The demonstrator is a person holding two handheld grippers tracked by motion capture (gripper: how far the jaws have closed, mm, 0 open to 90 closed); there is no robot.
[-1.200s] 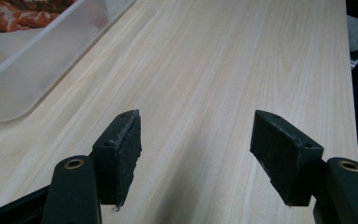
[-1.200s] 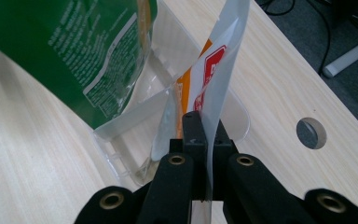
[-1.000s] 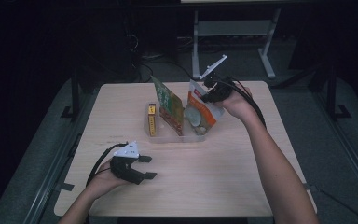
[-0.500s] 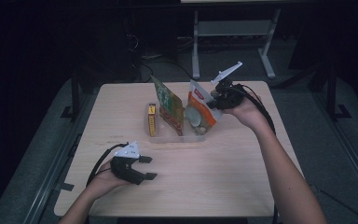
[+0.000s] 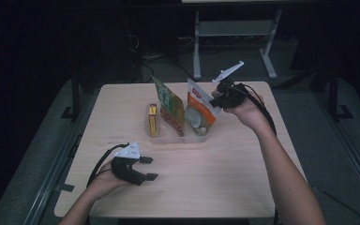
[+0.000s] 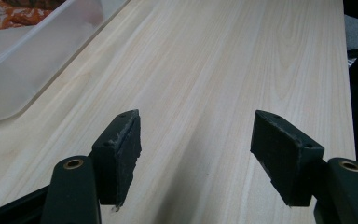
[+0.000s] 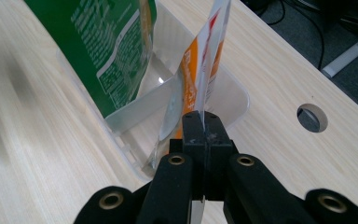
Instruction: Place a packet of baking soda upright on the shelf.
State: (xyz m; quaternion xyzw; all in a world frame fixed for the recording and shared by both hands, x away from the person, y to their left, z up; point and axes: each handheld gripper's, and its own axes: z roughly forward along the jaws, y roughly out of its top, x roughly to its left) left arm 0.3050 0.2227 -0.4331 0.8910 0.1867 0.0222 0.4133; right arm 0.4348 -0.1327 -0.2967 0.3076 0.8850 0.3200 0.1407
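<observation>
We've got the right gripper (image 7: 204, 133) with its fingers clamped on the edge of the orange pouch (image 5: 199, 112), holding it upright in the clear bin (image 5: 187, 137) beside the green pouch (image 5: 170, 105), probably so it slots in on edge. Left gripper (image 5: 146, 168) rests on the tabletop (image 5: 215, 173) well short of the bin, fingers apart, empty.

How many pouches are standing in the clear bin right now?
2: the green pouch stands mid-bin, and the orange pouch at its right end, pinched by the right tongs. Anything behind them may be hidden.
</observation>
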